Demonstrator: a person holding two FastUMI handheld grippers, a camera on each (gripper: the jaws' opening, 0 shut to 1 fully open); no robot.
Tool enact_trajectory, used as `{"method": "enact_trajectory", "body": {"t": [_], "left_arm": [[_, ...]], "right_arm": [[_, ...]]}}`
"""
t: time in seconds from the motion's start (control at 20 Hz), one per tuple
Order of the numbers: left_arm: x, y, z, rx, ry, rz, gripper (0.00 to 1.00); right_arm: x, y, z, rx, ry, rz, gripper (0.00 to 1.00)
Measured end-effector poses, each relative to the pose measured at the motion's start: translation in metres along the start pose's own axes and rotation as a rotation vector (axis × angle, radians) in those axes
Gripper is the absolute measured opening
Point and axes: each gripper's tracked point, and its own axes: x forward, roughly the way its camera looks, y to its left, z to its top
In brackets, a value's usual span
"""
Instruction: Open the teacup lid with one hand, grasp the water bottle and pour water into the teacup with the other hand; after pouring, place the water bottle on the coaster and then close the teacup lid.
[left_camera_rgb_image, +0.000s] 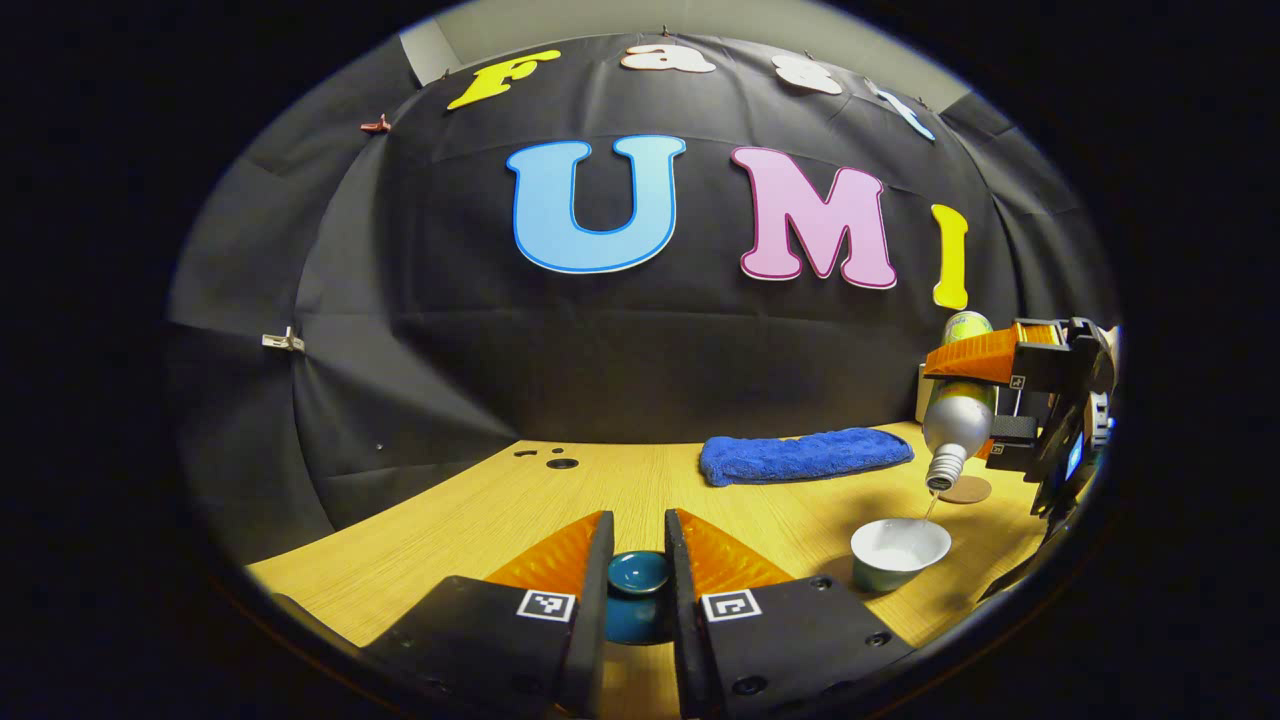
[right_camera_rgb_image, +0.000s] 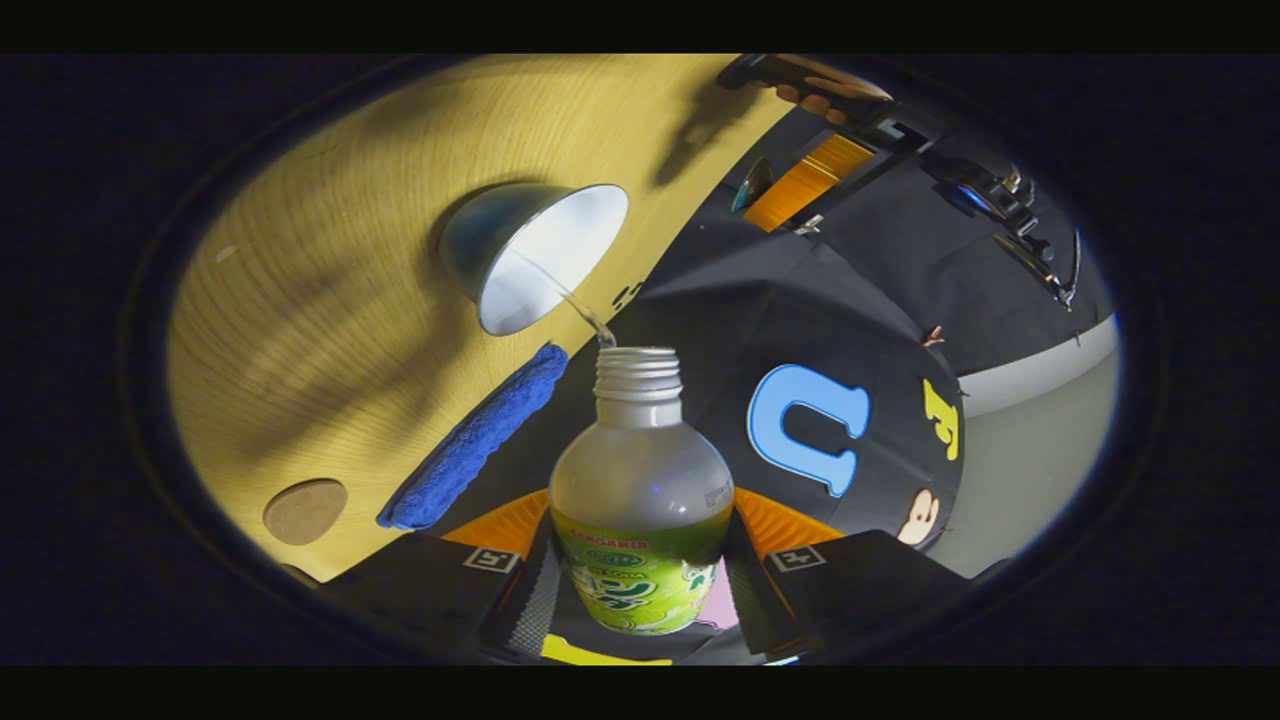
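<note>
Right gripper (right_camera_rgb_image: 640, 590) clamps the tilted water bottle (right_camera_rgb_image: 640, 500), pouring into the teacup (left_camera_rgb_image: 898, 553) at right; left gripper (left_camera_rgb_image: 638, 590) grips the teacup lid (left_camera_rgb_image: 637, 573). Risk: overtilting may overshoot the rim, wetting the desk (left_camera_rgb_image: 480, 530).

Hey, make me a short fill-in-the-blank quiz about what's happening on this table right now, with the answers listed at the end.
1. The right gripper tilts the water bottle so that water runs into the ____.
2. The left gripper is shut on the teacup ____.
3. The round coaster on the table has ____ standing on it.
4. The folded cloth near the wall is ____ in colour.

Answers: teacup; lid; nothing; blue
</note>
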Motion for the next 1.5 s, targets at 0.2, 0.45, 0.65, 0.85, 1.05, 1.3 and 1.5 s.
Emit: {"method": "enact_trajectory", "body": {"t": [0.2, 0.45, 0.65, 0.85, 1.05, 1.3, 1.5], "left_arm": [[0.0, -0.003, 0.0, 0.0, -0.001, -0.013, 0.32], [-0.001, -0.003, 0.0, 0.0, 0.0, -0.012, 0.32], [-0.001, -0.003, 0.001, 0.0, 0.0, -0.012, 0.32], [-0.001, -0.003, 0.001, 0.0, 0.0, -0.012, 0.32], [-0.001, -0.003, 0.001, 0.0, 0.0, -0.012, 0.3], [-0.001, -0.003, 0.0, 0.0, 0.0, -0.012, 0.32], [-0.001, -0.003, 0.0, 0.001, 0.0, -0.012, 0.32]], "right_arm": [[0.0, -0.003, 0.0, -0.015, -0.006, -0.006, 0.74], [0.0, -0.004, 0.004, -0.044, -0.019, -0.012, 0.74], [-0.003, -0.005, 0.008, -0.054, -0.03, -0.02, 0.72], [-0.001, -0.005, 0.009, -0.063, -0.031, -0.018, 0.75], [-0.002, -0.006, 0.011, -0.066, -0.036, -0.021, 0.75], [-0.002, -0.006, 0.011, -0.055, -0.036, -0.025, 0.75], [-0.002, -0.007, 0.003, -0.055, -0.013, -0.026, 0.75]]}}
